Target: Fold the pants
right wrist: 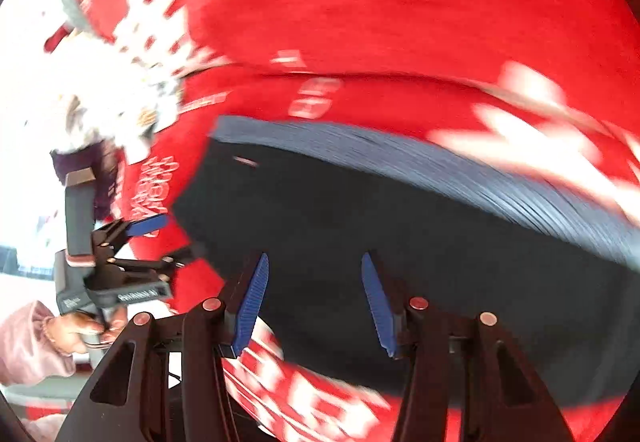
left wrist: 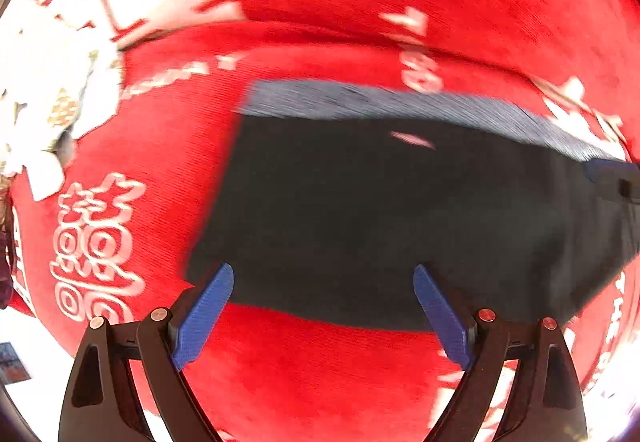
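pants (left wrist: 400,209) below open fingers (left wrist: 208,306) (untouched)

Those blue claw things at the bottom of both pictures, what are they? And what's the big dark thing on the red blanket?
They are grabbers, each held by a person. A small camera rides on each one: one picture looks past the left gripper, the other past the right gripper. The right picture also shows the other grabber from outside, in the person's hand. The dark thing is a pair of pants, already folded flat on a red cloth with white patterns. Both grabbers are open, holding nothing.
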{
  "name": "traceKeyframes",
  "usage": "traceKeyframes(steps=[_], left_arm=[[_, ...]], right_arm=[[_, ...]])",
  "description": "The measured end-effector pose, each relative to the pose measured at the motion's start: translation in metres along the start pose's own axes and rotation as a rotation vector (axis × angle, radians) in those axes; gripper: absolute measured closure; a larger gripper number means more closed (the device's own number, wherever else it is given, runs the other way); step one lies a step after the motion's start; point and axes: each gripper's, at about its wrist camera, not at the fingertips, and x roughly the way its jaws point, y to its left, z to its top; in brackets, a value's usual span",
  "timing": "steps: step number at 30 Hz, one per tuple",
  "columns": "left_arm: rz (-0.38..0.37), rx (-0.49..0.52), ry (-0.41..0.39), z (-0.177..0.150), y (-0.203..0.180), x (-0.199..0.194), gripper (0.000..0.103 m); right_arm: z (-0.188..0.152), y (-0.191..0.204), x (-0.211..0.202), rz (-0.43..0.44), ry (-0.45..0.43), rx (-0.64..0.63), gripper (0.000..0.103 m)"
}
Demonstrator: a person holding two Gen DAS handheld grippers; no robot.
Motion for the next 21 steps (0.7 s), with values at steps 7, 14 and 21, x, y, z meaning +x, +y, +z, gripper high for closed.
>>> traceKeyframes(steps=[7,14,21], left_arm=[[-0.154,-0.056,0.037,0.015,0.08,0.043,0.01],[-0.358,-0.002,0.027,0.007,0.094,0.064,0.011],[-0.443,0.033,0.022,-0.002,0.09,0.071,0.039]], right_arm=[[0.11,0.09,0.118,0.046,0.171,-0.24,0.05],[0.151,0.111,0.191,-0.054,0.311,-0.357,0.05],[0.155,0.099,0.214,-0.058,0.427,-0.299,0.082]])
